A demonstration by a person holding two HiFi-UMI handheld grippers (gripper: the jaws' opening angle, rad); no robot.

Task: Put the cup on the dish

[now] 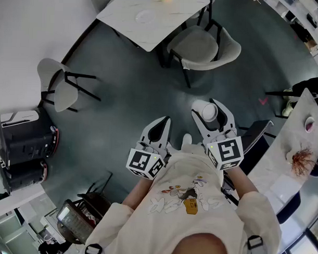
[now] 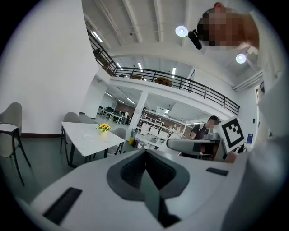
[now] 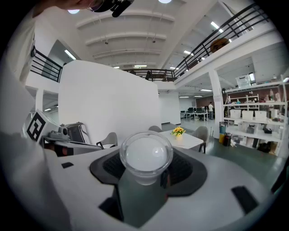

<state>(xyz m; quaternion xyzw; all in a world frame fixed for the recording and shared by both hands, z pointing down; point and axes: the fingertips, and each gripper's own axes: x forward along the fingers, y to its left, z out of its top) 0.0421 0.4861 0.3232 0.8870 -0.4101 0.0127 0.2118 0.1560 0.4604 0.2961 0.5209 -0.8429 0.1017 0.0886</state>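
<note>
- Right gripper (image 1: 210, 112): clamped on a small clear round cup (image 3: 145, 155), carried in air over the grey floor (image 1: 129, 97). Cup mouth up, long axis judged near upright.
- Left gripper (image 1: 158, 130): closed tight, nothing between the jaws.
- Round white dish (image 1: 145, 16): on the white marble-look table (image 1: 175, 25), at about 11 o'clock from the cup, well apart.
- Left gripper slightly nearer the table but empty, so placing judged to fall to the right.
- Next, as judged: carry toward 11 o'clock, cup kept upright.
</note>
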